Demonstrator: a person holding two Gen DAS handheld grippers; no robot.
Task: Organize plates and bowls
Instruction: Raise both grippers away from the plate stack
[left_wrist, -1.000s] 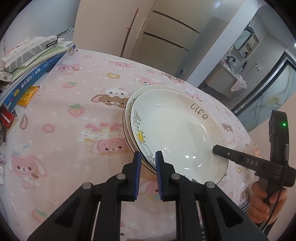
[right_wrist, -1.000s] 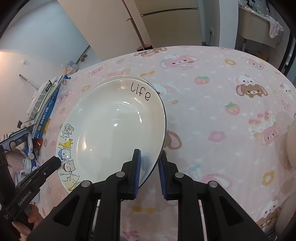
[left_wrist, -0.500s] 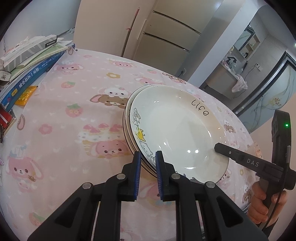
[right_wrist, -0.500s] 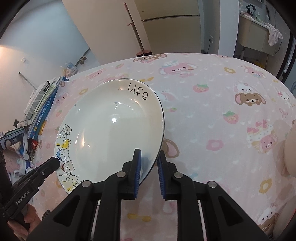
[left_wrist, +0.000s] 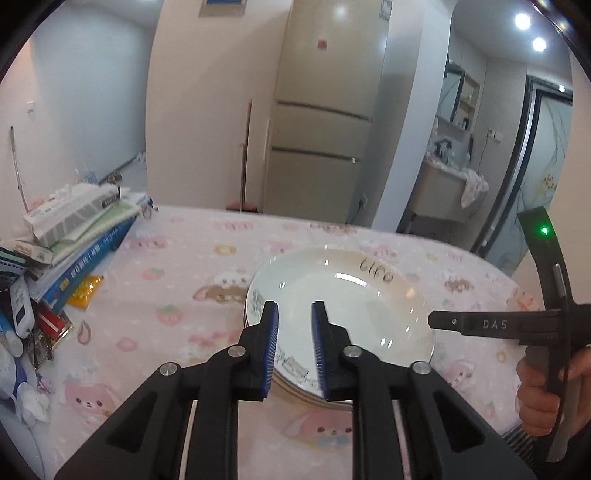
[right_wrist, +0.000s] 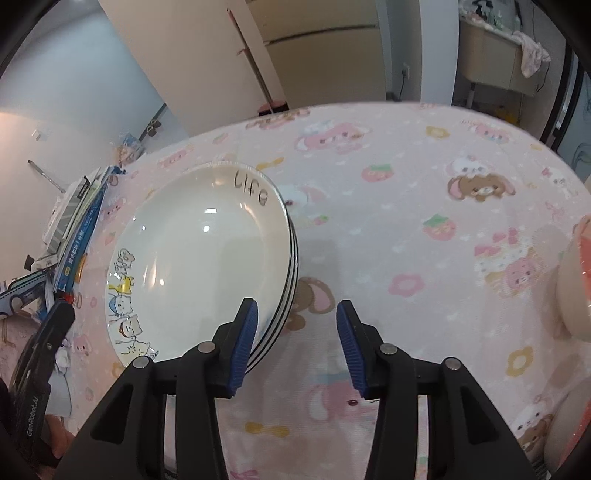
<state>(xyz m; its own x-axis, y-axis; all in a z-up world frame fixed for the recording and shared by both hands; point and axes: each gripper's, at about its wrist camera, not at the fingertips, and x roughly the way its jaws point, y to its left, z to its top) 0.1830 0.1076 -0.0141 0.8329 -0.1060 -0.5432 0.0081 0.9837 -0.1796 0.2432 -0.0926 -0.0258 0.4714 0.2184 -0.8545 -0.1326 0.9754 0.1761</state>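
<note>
A stack of white plates (left_wrist: 343, 306) lies on the pink cartoon tablecloth (left_wrist: 166, 295); the top one carries the word "life" and cat drawings. My left gripper (left_wrist: 294, 308) hovers just above the stack's near rim, jaws opening, and its pads touch nothing. In the right wrist view the same stack (right_wrist: 192, 258) shows several dark-edged rims. My right gripper (right_wrist: 297, 308) is at the stack's right rim, jaws opening. Its left pad is beside the rim, and only cloth shows in the gap. Each gripper shows in the other's view: the right one (left_wrist: 458, 325), the left one (right_wrist: 55, 325).
A pile of books and boxes (left_wrist: 85, 236) and small clutter (left_wrist: 22, 325) take up the table's left side. A cream bowl with a red inside (right_wrist: 576, 291) sits at the right edge. A fridge and a doorway stand beyond the table.
Both grippers were shut on the top plate's rim and have let go with jaws spread. The plate now rests level on the stack. The left gripper rose and tilted up.
</note>
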